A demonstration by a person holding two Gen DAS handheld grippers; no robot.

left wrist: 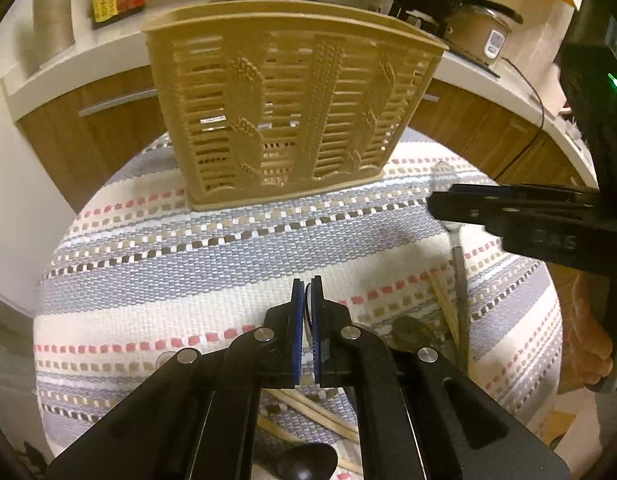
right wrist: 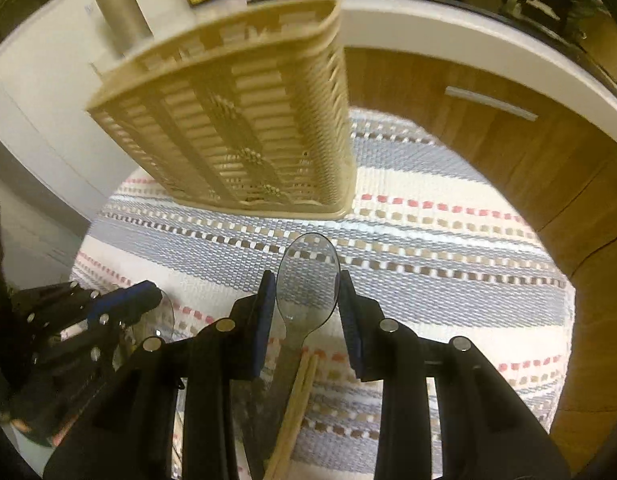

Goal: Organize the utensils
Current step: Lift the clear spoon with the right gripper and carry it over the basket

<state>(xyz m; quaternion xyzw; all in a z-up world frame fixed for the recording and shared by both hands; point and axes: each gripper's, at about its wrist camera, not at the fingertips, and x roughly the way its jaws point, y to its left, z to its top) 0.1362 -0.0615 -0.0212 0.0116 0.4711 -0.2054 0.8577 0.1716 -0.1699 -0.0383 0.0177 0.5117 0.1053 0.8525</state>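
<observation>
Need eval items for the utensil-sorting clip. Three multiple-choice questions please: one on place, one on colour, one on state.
1. Where is the bowl of the clear plastic spoon in the right wrist view?
A. Inside the tan slotted basket
B. Between the right gripper's fingers
C. On the white counter

2. What colour are the gripper pads?
A. Red
B. Green
C. Blue

3. How do the left gripper's jaws stand?
A. Closed almost together
B. Spread wide
C. Out of view

Key:
1. B, the clear plastic spoon sits inside the right gripper.
2. C, the pads are blue.
3. A, the left gripper shows only a thin slit between its pads.
</observation>
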